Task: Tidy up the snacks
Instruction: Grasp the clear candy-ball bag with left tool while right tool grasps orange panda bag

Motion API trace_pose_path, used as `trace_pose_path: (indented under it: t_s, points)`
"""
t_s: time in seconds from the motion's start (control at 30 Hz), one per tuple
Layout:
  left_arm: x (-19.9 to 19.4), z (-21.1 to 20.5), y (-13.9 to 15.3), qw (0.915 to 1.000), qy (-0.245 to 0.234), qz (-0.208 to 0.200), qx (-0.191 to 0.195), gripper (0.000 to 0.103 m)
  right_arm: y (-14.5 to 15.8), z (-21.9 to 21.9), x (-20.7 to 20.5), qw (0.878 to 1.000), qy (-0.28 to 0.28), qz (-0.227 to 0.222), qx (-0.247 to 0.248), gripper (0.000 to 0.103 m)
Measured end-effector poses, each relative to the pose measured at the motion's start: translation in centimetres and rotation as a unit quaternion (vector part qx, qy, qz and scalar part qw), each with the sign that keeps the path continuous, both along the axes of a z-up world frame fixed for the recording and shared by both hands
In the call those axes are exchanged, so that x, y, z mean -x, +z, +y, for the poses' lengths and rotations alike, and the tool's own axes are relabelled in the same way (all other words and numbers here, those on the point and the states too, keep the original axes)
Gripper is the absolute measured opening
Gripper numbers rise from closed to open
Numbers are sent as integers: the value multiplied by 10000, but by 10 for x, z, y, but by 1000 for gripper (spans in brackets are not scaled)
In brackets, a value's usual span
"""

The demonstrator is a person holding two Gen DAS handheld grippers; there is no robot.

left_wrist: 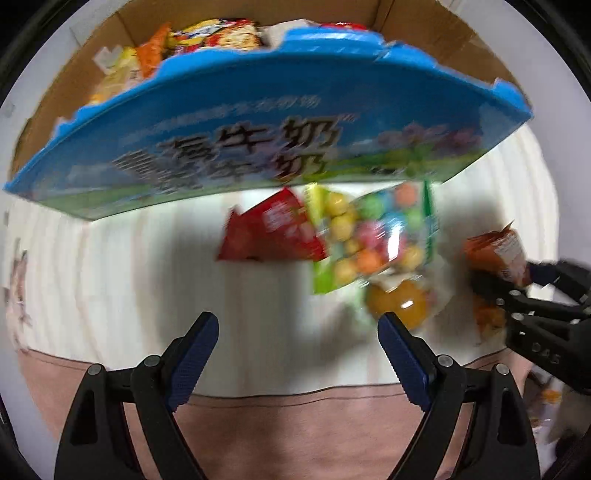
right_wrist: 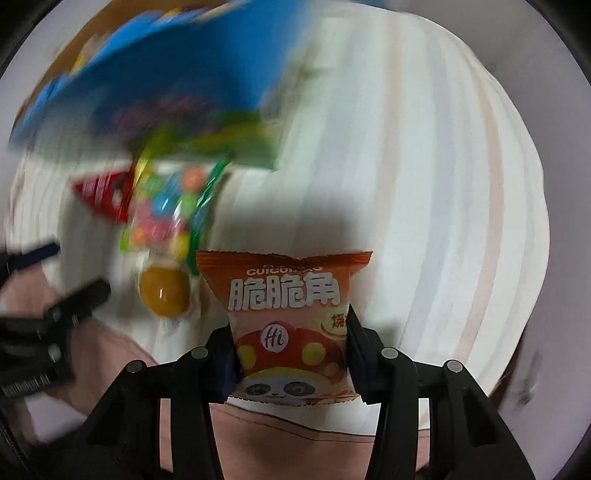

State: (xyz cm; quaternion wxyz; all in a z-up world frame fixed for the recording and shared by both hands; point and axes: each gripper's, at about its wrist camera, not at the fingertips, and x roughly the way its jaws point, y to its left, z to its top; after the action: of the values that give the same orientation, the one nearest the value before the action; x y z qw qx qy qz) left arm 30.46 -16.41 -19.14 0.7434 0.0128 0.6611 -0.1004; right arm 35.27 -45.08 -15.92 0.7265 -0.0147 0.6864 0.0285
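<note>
My right gripper point(right_wrist: 291, 350) is shut on an orange snack packet point(right_wrist: 288, 306) and holds it upright above the striped cloth; the packet also shows at the right of the left wrist view point(left_wrist: 496, 254). My left gripper point(left_wrist: 297, 332) is open and empty, low over the cloth. Ahead of it lie a red packet point(left_wrist: 269, 232), a clear bag of coloured candy balls point(left_wrist: 373, 236) and an orange jelly cup point(left_wrist: 400, 302). Behind them stands a blue milk carton box point(left_wrist: 236, 122) holding several snack packets point(left_wrist: 218, 35).
The white striped cloth point(right_wrist: 424, 184) covers the table, with a pink border point(left_wrist: 295, 435) along the near edge. Brown cardboard flaps point(left_wrist: 436, 29) rise behind the blue box. The scene is motion-blurred in the right wrist view.
</note>
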Motion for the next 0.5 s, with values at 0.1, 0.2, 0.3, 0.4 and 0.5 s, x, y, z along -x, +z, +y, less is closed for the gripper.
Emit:
trace_pose_path:
  t_s: [0.1, 0.2, 0.3, 0.4, 0.5]
  points:
    - [-18, -7, -7, 9974, 252, 412, 530, 88, 4, -17, 2, 9988, -475, -136, -51, 50]
    - [-41, -20, -19, 9941, 404, 669, 753, 88, 5, -30, 7, 9968, -764, -122, -186, 50]
    - [-58, -34, -30, 9948, 434, 682, 621, 89, 3, -39, 12, 9953, -939, -125, -210, 50]
    - [-60, -41, -31, 9960, 433, 516, 581, 78, -1, -43, 14, 9936, -1094, -151, -243, 50]
    - [-52, -51, -30, 9973, 208, 408, 569, 70, -3, -44, 19, 9932, -1128, -147, -254, 50]
